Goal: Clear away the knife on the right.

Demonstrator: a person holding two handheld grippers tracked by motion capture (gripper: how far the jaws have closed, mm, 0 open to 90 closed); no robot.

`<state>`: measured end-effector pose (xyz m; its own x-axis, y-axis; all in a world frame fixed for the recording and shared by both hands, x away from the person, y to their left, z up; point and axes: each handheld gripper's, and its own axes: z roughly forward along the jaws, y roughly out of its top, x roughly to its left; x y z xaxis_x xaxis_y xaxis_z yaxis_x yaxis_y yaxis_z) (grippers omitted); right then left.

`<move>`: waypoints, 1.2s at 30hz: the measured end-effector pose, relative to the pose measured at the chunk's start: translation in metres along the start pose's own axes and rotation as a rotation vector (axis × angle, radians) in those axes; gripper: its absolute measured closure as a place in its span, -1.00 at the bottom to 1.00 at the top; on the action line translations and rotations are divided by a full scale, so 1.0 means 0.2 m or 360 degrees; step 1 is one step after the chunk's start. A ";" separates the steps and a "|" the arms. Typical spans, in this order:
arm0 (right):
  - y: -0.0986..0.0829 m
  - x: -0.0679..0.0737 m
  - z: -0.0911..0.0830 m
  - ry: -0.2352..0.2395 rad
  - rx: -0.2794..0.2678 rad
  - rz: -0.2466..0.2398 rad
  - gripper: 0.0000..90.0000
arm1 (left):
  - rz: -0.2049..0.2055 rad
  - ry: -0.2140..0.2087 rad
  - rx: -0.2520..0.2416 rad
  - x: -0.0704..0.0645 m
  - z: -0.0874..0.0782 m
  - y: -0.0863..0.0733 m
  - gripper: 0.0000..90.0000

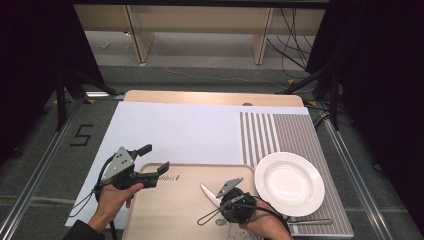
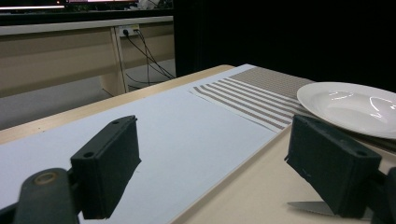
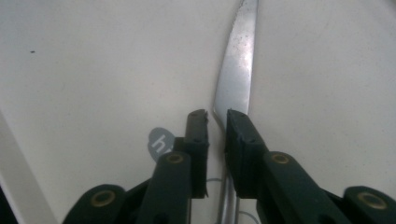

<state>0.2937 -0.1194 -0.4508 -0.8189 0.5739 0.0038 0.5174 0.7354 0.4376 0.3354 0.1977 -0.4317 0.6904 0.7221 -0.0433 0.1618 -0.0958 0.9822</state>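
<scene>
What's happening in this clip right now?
A person works at a table with a gripper in each hand. The right gripper is closed on a table knife over the wooden tray. The left gripper hangs open above the tray's far left corner, holding nothing. An empty white plate sits on the striped placemat beside the tray.

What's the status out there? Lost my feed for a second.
Left gripper open, holding nothing, above the tray's far-left corner. Right gripper shut on the knife, blade over the tray. Plate to its right, nothing in the way.

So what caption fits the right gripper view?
Right gripper clamps a knife over the wooden tray.
</scene>
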 end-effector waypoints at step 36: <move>-0.12 -0.14 -0.02 -0.0104 0.0120 0.0110 1.00 | 0.0005 0.0002 -0.0003 0.00 0.00 0.00 -0.64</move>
<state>0.3023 -0.1547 -0.4579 -0.7641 0.6445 -0.0282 0.5911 0.7170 0.3694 0.3351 0.1981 -0.4312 0.6898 0.7229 -0.0401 0.1585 -0.0968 0.9826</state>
